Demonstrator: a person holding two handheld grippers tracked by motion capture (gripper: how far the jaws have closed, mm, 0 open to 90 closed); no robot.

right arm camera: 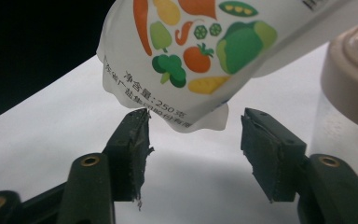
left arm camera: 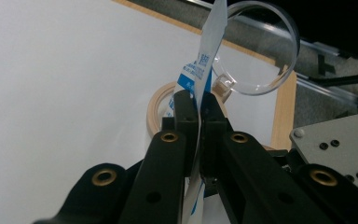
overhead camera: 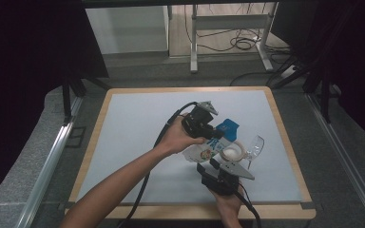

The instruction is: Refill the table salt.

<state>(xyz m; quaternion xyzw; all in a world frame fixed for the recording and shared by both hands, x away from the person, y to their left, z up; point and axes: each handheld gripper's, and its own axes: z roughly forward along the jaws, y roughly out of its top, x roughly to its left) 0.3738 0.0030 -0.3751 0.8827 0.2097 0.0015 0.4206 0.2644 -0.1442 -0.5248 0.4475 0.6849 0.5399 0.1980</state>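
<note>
A white and blue pouch [overhead camera: 203,153] printed with vegetables hangs over the middle of the white table [overhead camera: 133,128]. My left gripper [overhead camera: 213,135] is shut on it. In the left gripper view the jaws [left arm camera: 199,106] pinch the pouch's thin edge [left arm camera: 210,42], which stands up between them. My right gripper [overhead camera: 209,164] sits just below, near the front edge. Its jaws [right arm camera: 195,136] stand open, and the pouch's lower corner [right arm camera: 191,56] hangs just above the gap, not pressed by the pads.
A beige tape roll [overhead camera: 233,153] lies on the table right of the pouch, also in the right gripper view as the tape roll [right arm camera: 349,79]. A clear plastic cup [overhead camera: 255,145] lies beside it. The table's wooden rim [overhead camera: 285,137] runs close on the right.
</note>
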